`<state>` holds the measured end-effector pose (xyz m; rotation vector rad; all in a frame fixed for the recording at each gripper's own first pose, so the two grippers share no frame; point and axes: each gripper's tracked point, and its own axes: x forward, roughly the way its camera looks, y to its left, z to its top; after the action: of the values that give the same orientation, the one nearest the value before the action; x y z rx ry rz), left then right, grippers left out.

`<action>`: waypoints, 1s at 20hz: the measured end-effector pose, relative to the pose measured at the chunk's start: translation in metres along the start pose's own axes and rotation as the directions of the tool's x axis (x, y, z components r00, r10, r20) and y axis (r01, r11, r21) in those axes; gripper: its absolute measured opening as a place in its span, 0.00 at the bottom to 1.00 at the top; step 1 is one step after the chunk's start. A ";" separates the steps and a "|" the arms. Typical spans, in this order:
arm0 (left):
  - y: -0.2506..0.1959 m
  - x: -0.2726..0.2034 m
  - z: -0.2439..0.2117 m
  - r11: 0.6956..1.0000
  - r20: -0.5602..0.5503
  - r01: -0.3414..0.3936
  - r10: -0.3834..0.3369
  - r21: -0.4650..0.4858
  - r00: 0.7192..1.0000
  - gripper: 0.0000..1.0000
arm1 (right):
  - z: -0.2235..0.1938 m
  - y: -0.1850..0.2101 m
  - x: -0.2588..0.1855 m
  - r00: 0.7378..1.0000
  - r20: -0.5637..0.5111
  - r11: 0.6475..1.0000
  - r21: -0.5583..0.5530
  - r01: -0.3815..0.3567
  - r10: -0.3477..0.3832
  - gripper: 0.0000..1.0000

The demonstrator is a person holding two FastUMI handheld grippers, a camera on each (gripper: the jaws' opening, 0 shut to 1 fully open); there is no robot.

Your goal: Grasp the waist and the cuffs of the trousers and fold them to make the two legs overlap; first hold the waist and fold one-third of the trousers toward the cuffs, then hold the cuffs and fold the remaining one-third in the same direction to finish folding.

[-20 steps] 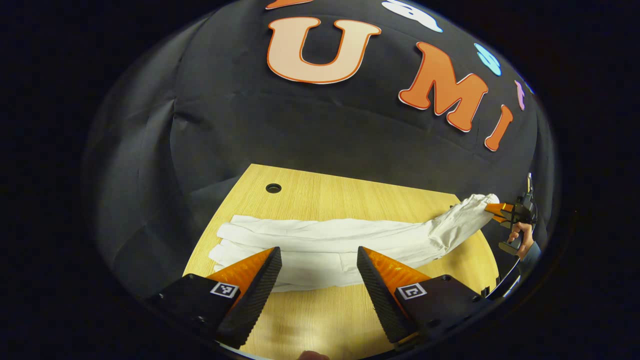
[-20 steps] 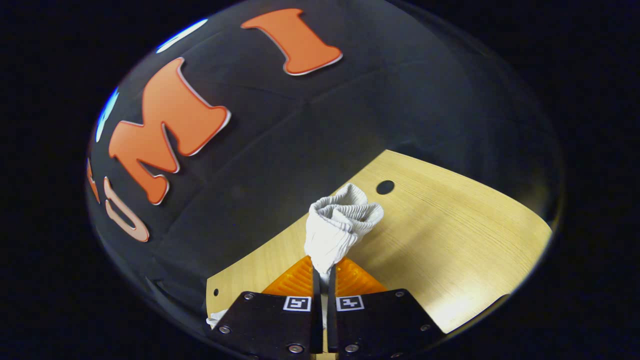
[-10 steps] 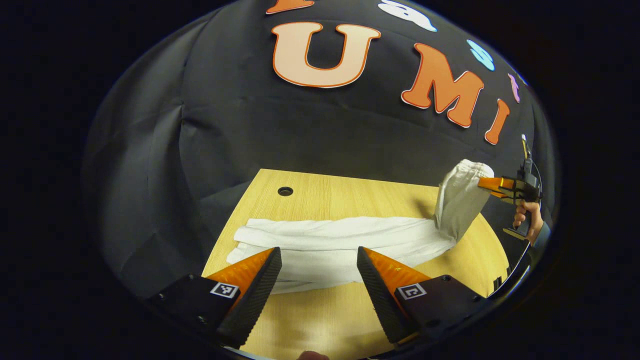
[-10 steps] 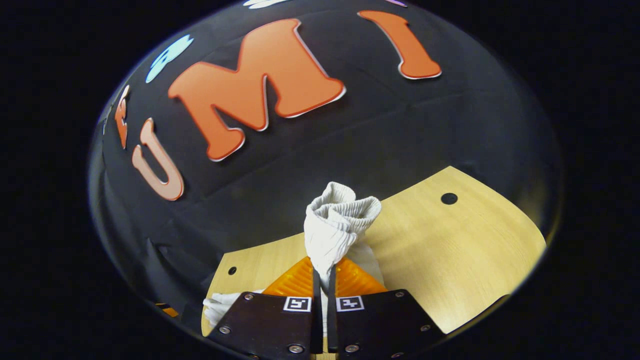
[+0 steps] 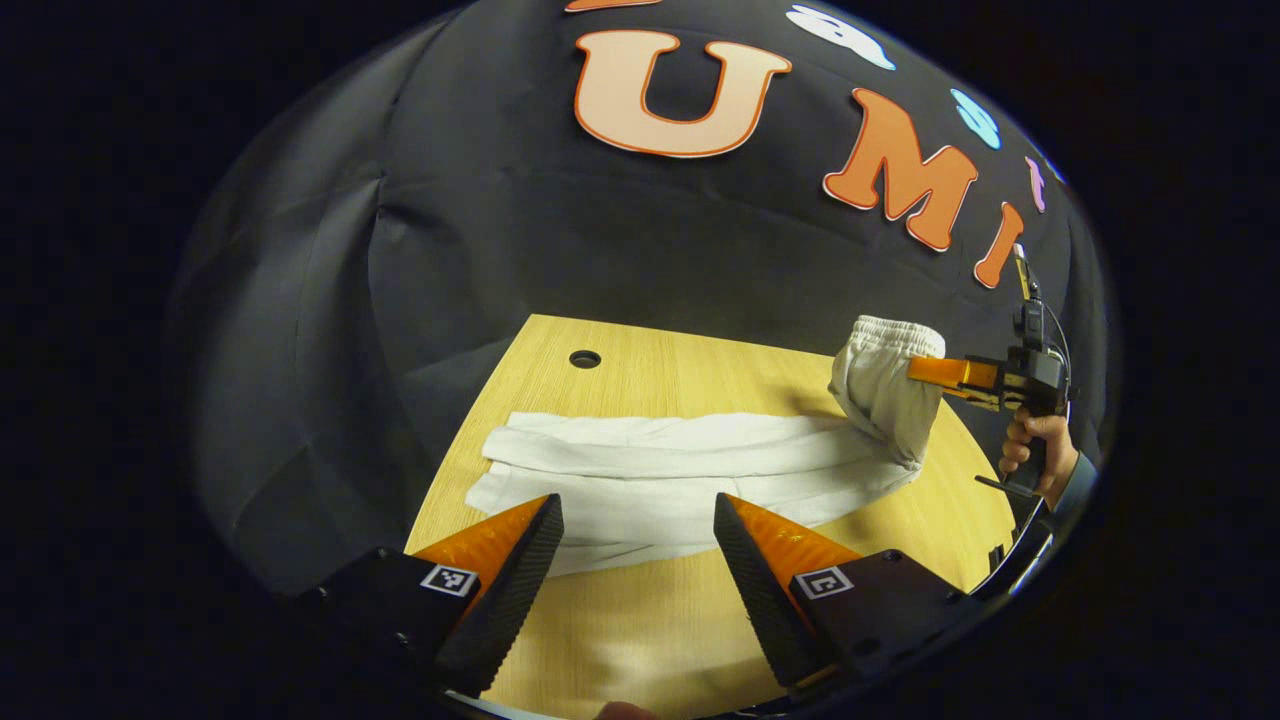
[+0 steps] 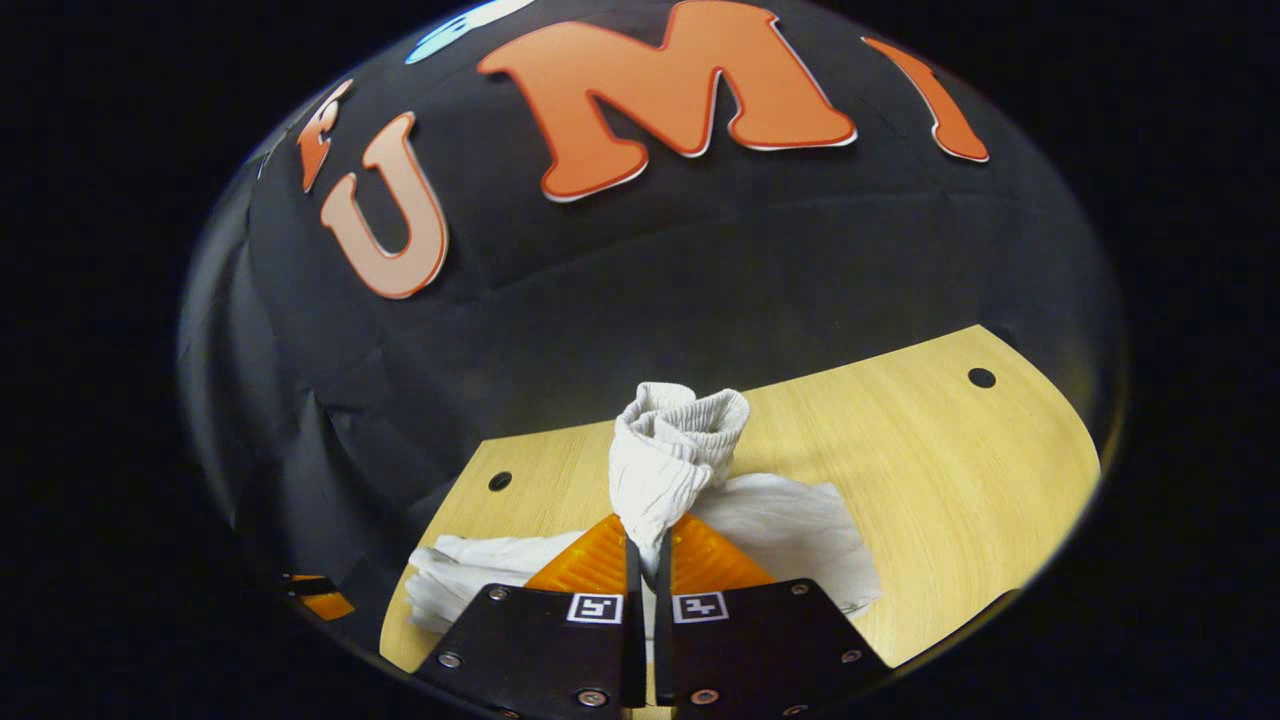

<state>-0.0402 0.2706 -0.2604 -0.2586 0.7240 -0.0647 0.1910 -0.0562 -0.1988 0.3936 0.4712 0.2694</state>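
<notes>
White trousers (image 5: 680, 470) lie lengthwise across the wooden table (image 5: 660, 620), legs overlapped, cuffs at the left end. Their ribbed waist (image 5: 885, 385) is lifted off the table at the right and curls back over the legs. My right gripper (image 5: 925, 372), held by a hand (image 5: 1035, 450), is shut on that waist. In the right gripper view the bunched waist (image 6: 670, 450) sticks up from my right gripper (image 6: 648, 535), with the rest of the trousers (image 6: 790, 535) on the table below. My left gripper (image 5: 635, 520) hovers open above the near edge of the legs, touching nothing.
The table has a small round hole (image 5: 584, 358) near its far left corner and others (image 6: 981, 377) (image 6: 499, 481) in the right gripper view. Black cloth wall (image 5: 560, 230) stands close behind the table. Bare wood lies in front of the trousers.
My right gripper has raised the waist off the table and carried it leftward over the legs, turning as it goes. The left gripper stays open and has hardly moved.
</notes>
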 end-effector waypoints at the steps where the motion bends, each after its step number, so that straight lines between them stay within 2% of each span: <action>1: 0.006 0.002 -0.006 1.000 -0.013 -0.001 0.001 -0.016 1.000 0.99 | -0.001 -0.002 0.000 1.000 -0.022 1.000 -0.011 0.001 -0.001 0.04; 4: 0.023 0.008 -0.016 0.996 -0.041 -0.001 -0.003 -0.093 0.999 1.00 | 0.000 -0.002 -0.002 0.998 -0.062 0.999 -0.037 0.023 -0.025 0.04; 6: 0.029 0.010 -0.016 0.985 -0.048 0.003 -0.011 -0.172 0.999 0.99 | -0.011 -0.002 -0.003 0.989 -0.146 1.000 -0.026 0.017 -0.020 0.04; 8: 0.035 0.013 -0.024 0.966 -0.051 0.020 -0.034 -0.257 0.998 1.00 | -0.013 -0.004 -0.009 0.971 -0.241 1.000 0.001 0.001 0.000 0.12; 10: 0.034 0.014 -0.033 0.946 -0.068 0.034 -0.059 -0.322 0.996 1.00 | -0.002 -0.006 -0.011 0.966 -0.259 1.000 -0.019 -0.002 -0.003 0.21; 11: 0.035 0.019 -0.038 0.932 -0.081 0.039 -0.072 -0.360 0.994 1.00 | 0.004 0.004 -0.012 0.964 -0.265 0.999 -0.002 -0.038 0.036 0.21; 12: 0.035 0.023 -0.045 0.913 -0.092 0.043 -0.087 -0.405 0.992 0.99 | 0.011 0.016 -0.017 0.959 -0.272 0.996 0.027 -0.082 0.086 0.31; 13: 0.035 0.029 -0.053 0.891 -0.103 0.049 -0.107 -0.452 0.989 0.99 | 0.019 0.024 -0.021 0.954 -0.272 0.992 0.047 -0.121 0.129 0.55; 14: 0.036 0.033 -0.060 0.866 -0.110 0.050 -0.121 -0.498 0.987 0.99 | 0.028 0.027 -0.023 0.954 -0.262 0.989 0.048 -0.137 0.145 0.72; 15: 0.039 0.037 -0.064 0.841 -0.118 0.047 -0.131 -0.539 0.984 0.99 | 0.029 0.026 -0.026 0.957 -0.253 0.990 0.038 -0.134 0.139 0.85; 17: 0.042 0.044 -0.073 0.782 -0.129 0.034 -0.145 -0.623 0.981 0.99 | 0.033 0.021 -0.028 0.963 -0.238 0.992 0.029 -0.121 0.125 0.94; 18: 0.045 0.048 -0.080 0.750 -0.139 0.022 -0.151 -0.661 0.979 1.00 | 0.037 0.018 -0.031 0.966 -0.228 0.993 0.028 -0.115 0.118 0.96; 19: 0.045 0.051 -0.085 0.715 -0.145 0.013 -0.159 -0.699 0.977 0.96 | 0.043 0.014 -0.034 0.970 -0.214 0.994 0.027 -0.109 0.112 0.97; 20: 0.047 0.054 -0.091 0.676 -0.148 0.002 -0.164 -0.737 0.975 1.00 | 0.050 0.010 -0.037 0.975 -0.196 0.995 0.029 -0.101 0.104 0.97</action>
<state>-0.0612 0.2891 -0.3731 -1.0861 0.9204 0.1255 0.1823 -0.0752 -0.1392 0.4118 0.6497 0.4069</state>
